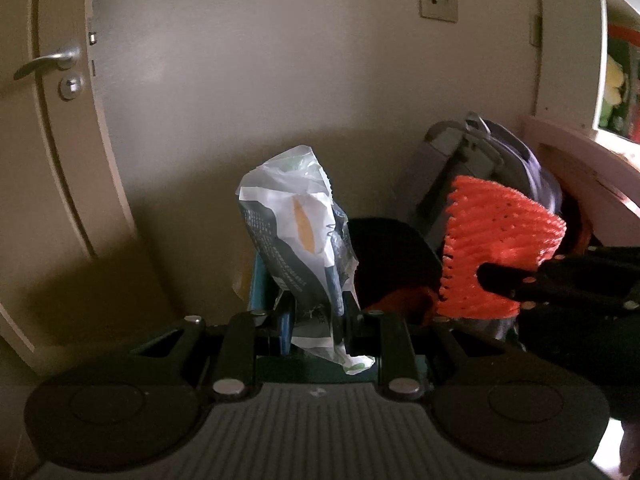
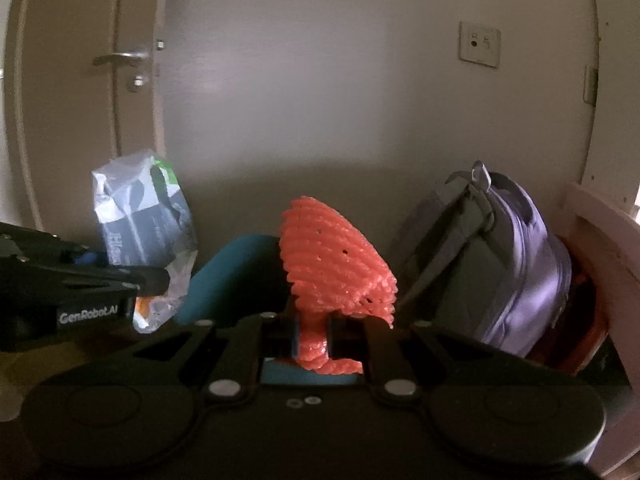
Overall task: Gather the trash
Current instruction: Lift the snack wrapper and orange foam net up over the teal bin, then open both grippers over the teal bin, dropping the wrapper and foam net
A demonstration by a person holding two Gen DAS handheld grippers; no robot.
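My 2 grippers each carry a piece of trash in front of a pale wall and door (image 1: 60,120). My left gripper (image 1: 316,316) is clamped narrow on a crumpled plastic wrapper (image 1: 296,232), pinched low on its body; most of the wrapper stands up above my fingertips and a short tail hangs below them. My right gripper (image 2: 312,336) is squeezed almost fully together on the gathered stem of an orange foam net sleeve (image 2: 332,264), whose ribbed fan spreads above and to the right of my fingers. Both pieces look very light, soft and crushable; the wrapper's film seems slick and likely to slide, so a bunched fold is the safer hold, while the foam mesh compresses and grips well at its neck. Beyond my fingers to the right, a purple-and-grey backpack (image 2: 500,264) leans by the wall.
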